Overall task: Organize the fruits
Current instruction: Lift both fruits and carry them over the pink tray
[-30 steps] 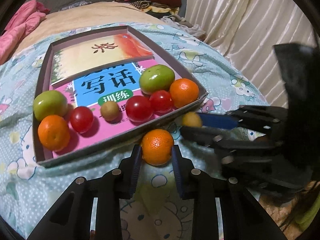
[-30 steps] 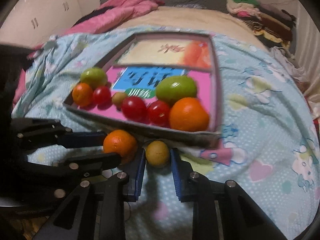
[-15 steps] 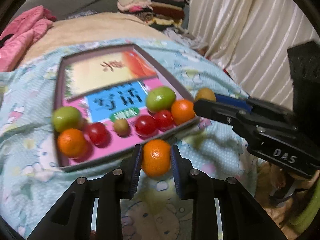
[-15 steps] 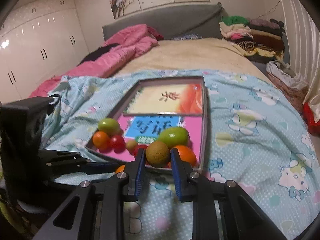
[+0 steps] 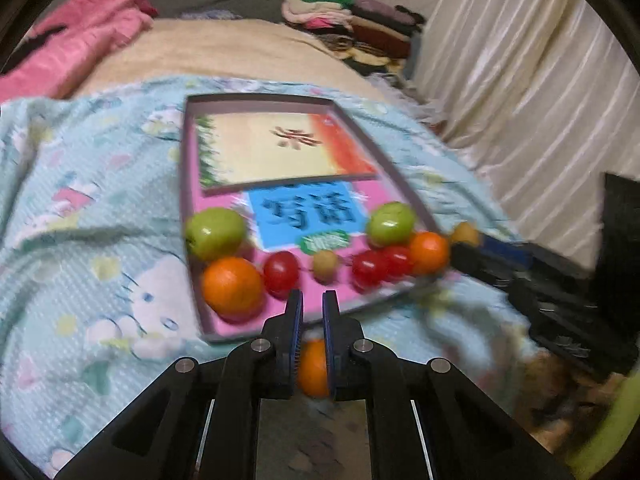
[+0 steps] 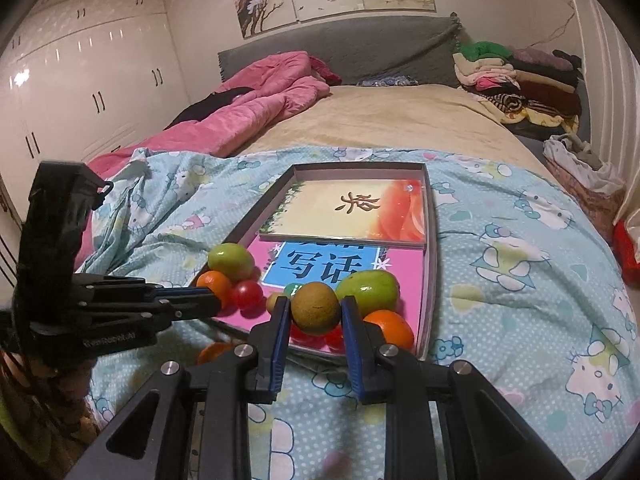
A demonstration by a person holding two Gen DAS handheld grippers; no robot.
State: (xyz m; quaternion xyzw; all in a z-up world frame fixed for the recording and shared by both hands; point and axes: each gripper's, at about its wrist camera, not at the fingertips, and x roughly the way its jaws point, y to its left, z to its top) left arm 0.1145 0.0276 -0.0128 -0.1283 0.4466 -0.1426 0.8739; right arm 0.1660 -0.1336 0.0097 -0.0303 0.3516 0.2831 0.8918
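The biggest change is on the left: the orange [image 5: 313, 368] that sat pinched in the left gripper [image 5: 311, 312] half a second ago now lies on the blanket below and behind the fingertips, which have been closing and now stand pressed nearly together on nothing. It looks to have slipped out, so that pick likely needs redoing. The right gripper [image 6: 314, 314] pinches a small brown fruit [image 6: 315, 307] and has carried it up off the blanket to hover over the near edge of the tray [image 6: 431, 240], well placed for a drop among the fruit already there.

The tray (a shallow box with two printed books as its floor) holds green fruits, oranges and red tomatoes along its near end. It rests on a pale blue cartoon-print blanket [image 6: 520, 280] spread over a bed, with a pink quilt [image 6: 256, 100] beyond, folded clothes stacked at the far corner, white wardrobes and a pleated curtain.
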